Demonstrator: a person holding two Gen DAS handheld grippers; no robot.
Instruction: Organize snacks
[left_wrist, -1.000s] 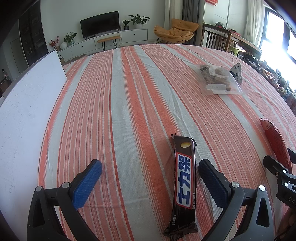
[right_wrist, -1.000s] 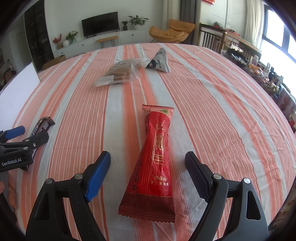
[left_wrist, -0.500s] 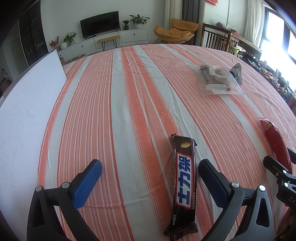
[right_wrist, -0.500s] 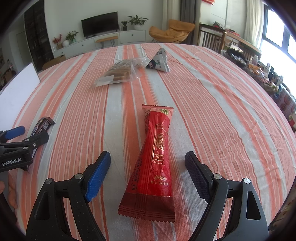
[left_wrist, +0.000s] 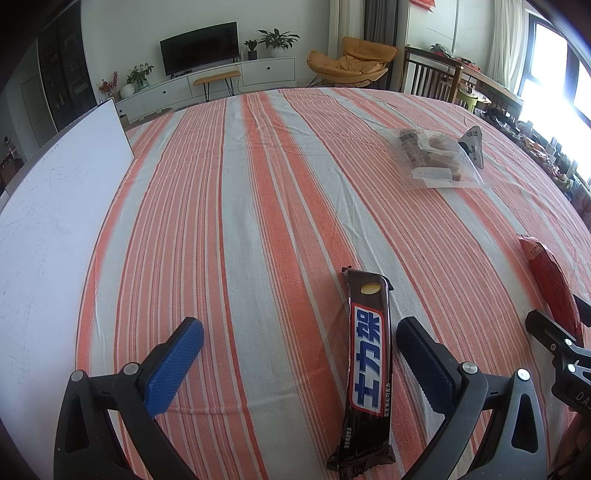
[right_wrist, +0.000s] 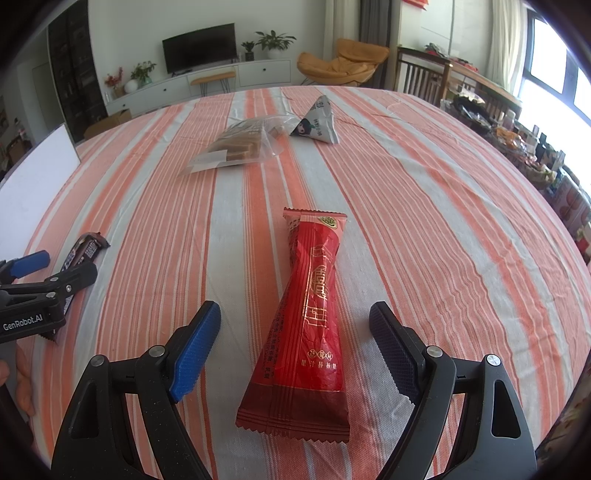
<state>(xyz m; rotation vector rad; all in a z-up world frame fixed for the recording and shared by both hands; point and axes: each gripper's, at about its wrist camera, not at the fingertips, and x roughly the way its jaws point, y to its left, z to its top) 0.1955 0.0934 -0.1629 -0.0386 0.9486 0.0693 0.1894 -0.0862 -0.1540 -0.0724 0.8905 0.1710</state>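
Two claws we see tilted down over the striped counter (left_wrist: 258, 192). The left claw (left_wrist: 299, 347) gapes, the chocolate bar (left_wrist: 367, 369) lower centre beside its right finger, untouched. Only the right view shows the whole red snack pack (right_wrist: 306, 332), centred between the wide-apart right claw (right_wrist: 295, 328).

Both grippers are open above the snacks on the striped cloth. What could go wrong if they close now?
1. The brown chocolate bar lies close to one side of the left gripper, not centred, so closing may push it aside or pinch only its edge.
2. The red snack pack in the right gripper looks crinkly and thin; its wrapper may slip or crumple.
3. The striped tablecloth is loose; low jaws could catch it.
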